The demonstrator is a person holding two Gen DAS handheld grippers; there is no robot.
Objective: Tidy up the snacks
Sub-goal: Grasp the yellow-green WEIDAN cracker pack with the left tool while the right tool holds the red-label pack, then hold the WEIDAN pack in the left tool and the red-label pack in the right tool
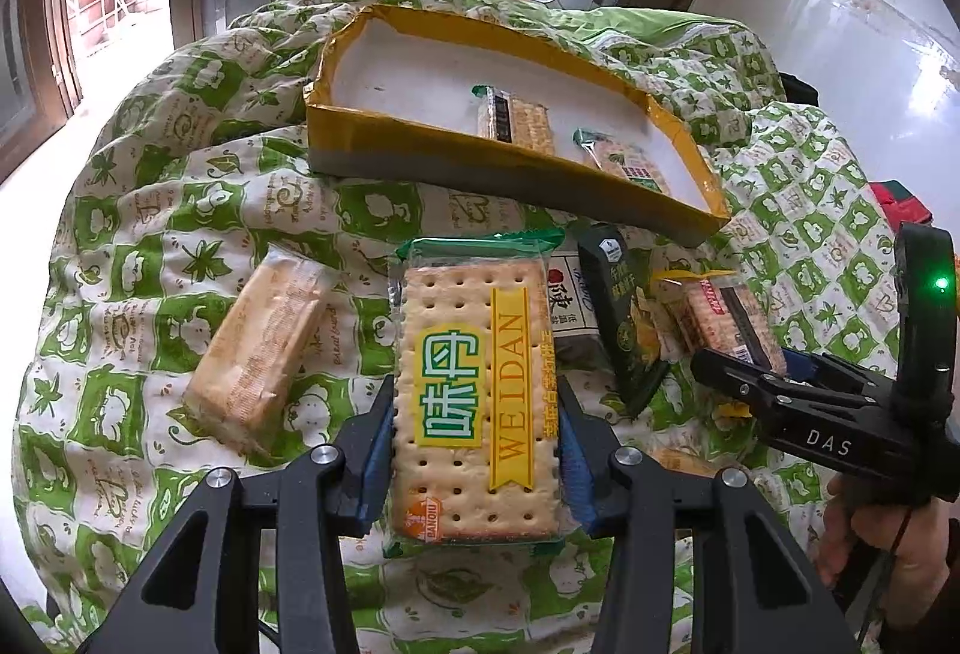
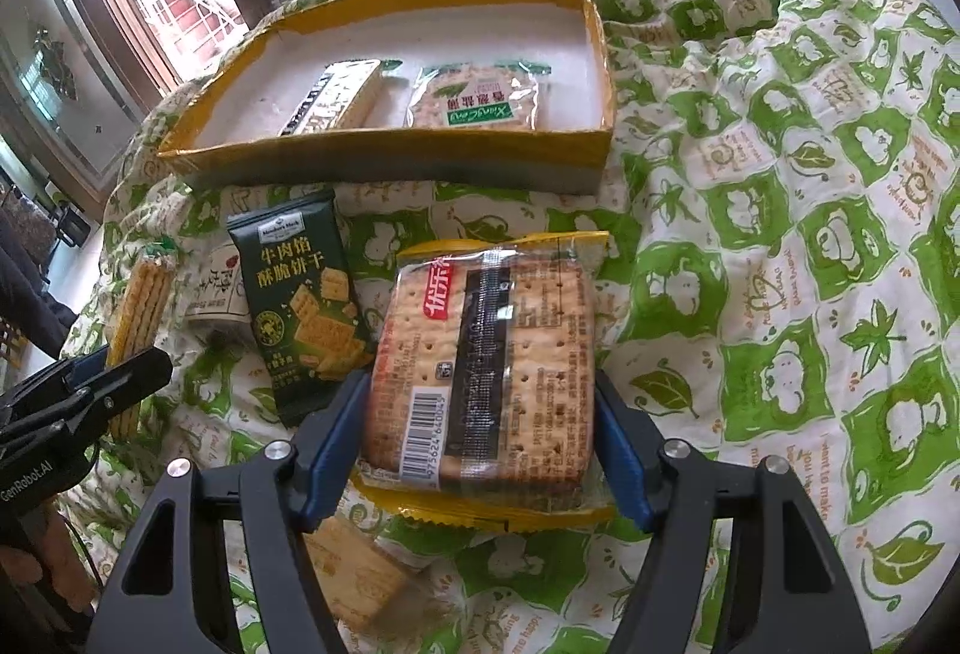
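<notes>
My left gripper (image 1: 477,414) is shut on a green-edged WEIDAN cracker pack (image 1: 474,354), with the blue pads pressing its long sides. My right gripper (image 2: 480,390) is shut on a yellow-edged cracker pack (image 2: 486,354), barcode side up. Each gripper also shows in the other view: the right gripper (image 1: 750,384) at the right with its pack (image 1: 726,318), the left gripper (image 2: 120,372) at the left with its pack edge-on (image 2: 141,318). Ahead lies a shallow yellow-rimmed box (image 1: 420,144) (image 2: 390,147) holding two cracker packs (image 2: 336,99) (image 2: 480,99).
Everything rests on a rumpled green-and-white quilt (image 2: 780,234). Between the grippers lie a dark green biscuit pack (image 2: 306,306) (image 1: 624,312) and a white pack (image 2: 216,288). A tan wafer pack (image 1: 258,348) lies to the left. A hand (image 1: 888,534) holds the right gripper. Glass doors stand behind.
</notes>
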